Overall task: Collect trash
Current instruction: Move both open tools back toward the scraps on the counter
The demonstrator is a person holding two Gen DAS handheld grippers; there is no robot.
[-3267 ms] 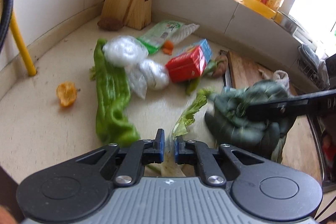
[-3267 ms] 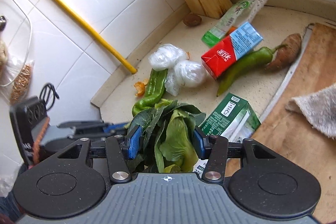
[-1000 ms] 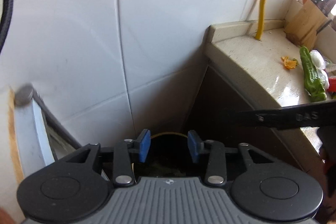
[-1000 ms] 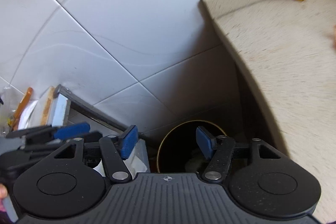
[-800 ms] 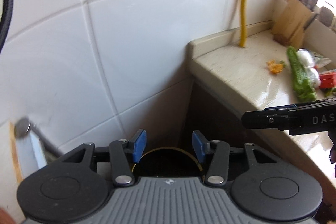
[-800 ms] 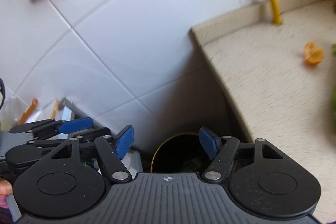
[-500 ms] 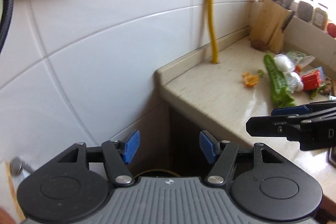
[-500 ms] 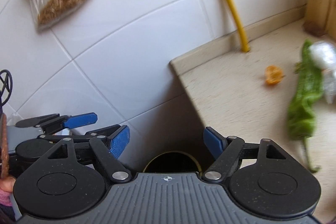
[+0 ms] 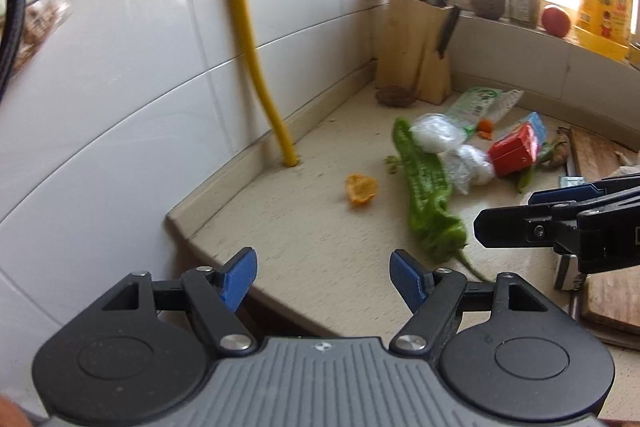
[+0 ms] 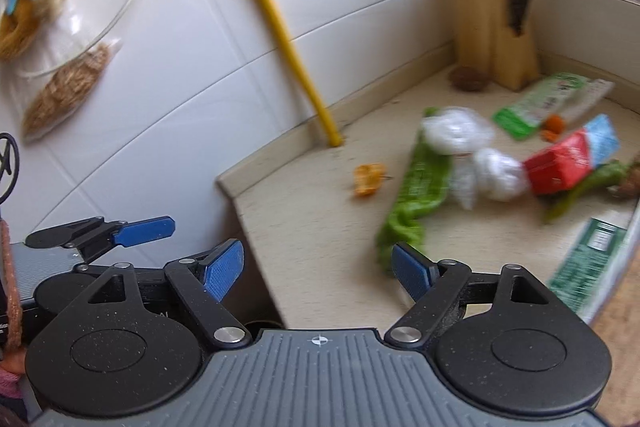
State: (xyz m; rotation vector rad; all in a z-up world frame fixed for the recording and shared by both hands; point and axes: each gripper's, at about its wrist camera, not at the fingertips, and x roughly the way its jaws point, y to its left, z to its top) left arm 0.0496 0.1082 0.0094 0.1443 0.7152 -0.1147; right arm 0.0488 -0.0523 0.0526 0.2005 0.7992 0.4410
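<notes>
Both claws hang off the near corner of the worktop (image 9: 304, 227), and both are spread wide with nothing between their blue pads. The left claw (image 9: 323, 275) sits low at the worktop's edge; the right claw (image 10: 318, 269) is just beside it, its fingers also visible from the side in the left wrist view.

The trash lies past the claws, toward the knife block (image 9: 416, 55) in the far corner. Nearest the claws is the long green pepper (image 9: 430, 199), its stem end toward them. An orange peel (image 9: 361, 189) lies apart from it, on the side toward the yellow pipe (image 9: 256, 67). Two crumpled plastic wraps (image 9: 452, 147) rest against the pepper's far half. Beyond them, closer to the knife block, is a red and blue carton (image 9: 516, 147), and a green and white packet (image 9: 480, 103) lies just in front of the block. A green box (image 10: 588, 259) lies flat near the right claw, blurred.

A second ago both claws pointed down at a dark bin beside the worktop; now they face the worktop again, and their pads stand wider apart. The leafy greens the right claw pinched earlier are gone from it.
</notes>
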